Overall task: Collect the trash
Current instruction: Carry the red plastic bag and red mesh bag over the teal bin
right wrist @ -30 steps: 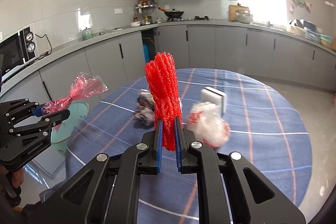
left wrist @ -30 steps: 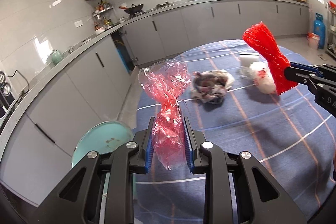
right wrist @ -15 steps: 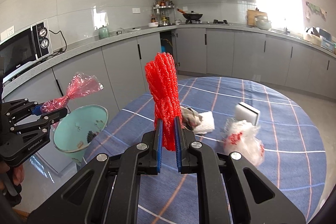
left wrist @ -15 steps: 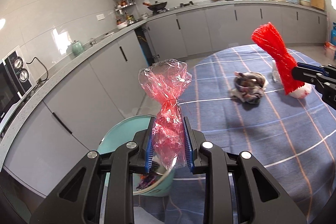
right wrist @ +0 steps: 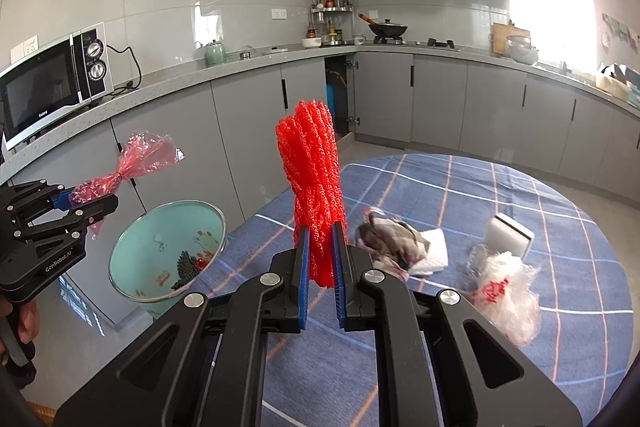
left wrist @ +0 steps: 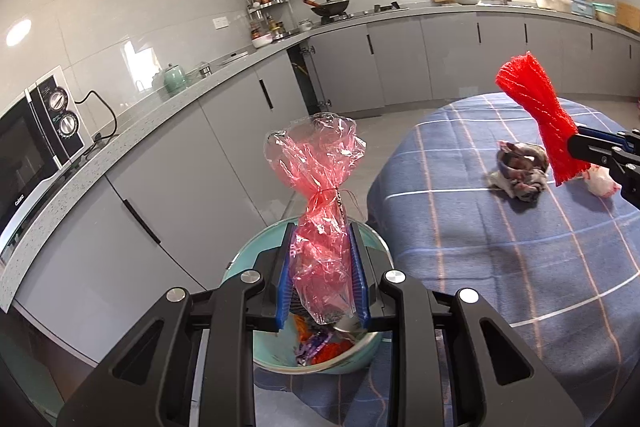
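My left gripper [left wrist: 322, 267] is shut on a crinkled red cellophane bag [left wrist: 320, 195] and holds it right above the teal trash bin [left wrist: 260, 259], which has several scraps inside. The bin [right wrist: 132, 255] stands beside the round table's left edge. My right gripper [right wrist: 321, 275] is shut on a bunched red foam net [right wrist: 314, 179], held over the table; it also shows in the left wrist view [left wrist: 536, 107]. A crumpled grey wrapper [right wrist: 384, 239] and a clear plastic bag with red print [right wrist: 504, 287] lie on the blue checked tablecloth [right wrist: 460, 195].
A white tissue [right wrist: 434, 255] and a white block [right wrist: 510, 233] lie on the table. Grey kitchen cabinets [right wrist: 248, 131] and a countertop with a microwave [right wrist: 52, 87] run behind the bin. A cabinet door stands open [right wrist: 340, 95].
Both grippers swung left with their loads. The left one now hangs over the bin's mouth, which came fully under the red bag. The right gripper followed toward the table's left side.
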Motion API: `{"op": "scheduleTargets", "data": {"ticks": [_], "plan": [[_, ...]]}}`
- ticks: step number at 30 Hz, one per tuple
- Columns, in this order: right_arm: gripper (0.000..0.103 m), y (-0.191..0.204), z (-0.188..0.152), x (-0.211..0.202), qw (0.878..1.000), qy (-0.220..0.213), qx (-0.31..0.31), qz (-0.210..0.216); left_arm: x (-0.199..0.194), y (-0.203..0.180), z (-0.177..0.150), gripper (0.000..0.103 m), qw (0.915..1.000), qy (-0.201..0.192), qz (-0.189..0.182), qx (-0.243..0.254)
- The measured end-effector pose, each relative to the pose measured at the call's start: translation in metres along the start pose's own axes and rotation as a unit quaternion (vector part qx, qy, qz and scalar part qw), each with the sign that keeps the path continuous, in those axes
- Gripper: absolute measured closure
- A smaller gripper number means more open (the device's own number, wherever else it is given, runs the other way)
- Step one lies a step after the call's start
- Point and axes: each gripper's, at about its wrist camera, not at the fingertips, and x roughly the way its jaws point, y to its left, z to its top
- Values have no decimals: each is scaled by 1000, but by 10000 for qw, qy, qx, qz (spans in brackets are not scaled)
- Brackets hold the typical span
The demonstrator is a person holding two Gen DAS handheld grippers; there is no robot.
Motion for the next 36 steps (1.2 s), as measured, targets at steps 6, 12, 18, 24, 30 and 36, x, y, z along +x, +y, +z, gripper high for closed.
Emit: {"op": "scheduleTargets", "data": {"ticks": [6,12,18,24,30,36], "plan": [[92,11,5,10,10000,1,-81,47,7,13,-1,78,9999,16,86,-107],[92,19,8,21,9999,20,-127,78,16,24,-1,78,9996,64,154,-229],[92,29,9,32,9997,73,-207,126,24,39,-3,78,9988,106,256,-404],[92,40,14,42,9993,103,-295,189,30,53,-3,78,9978,134,359,-537],[92,52,20,52,9989,115,-372,256,31,63,-3,78,9967,119,529,-597],[92,63,22,66,9984,157,-427,329,30,70,-3,78,9962,77,637,-597]]}}
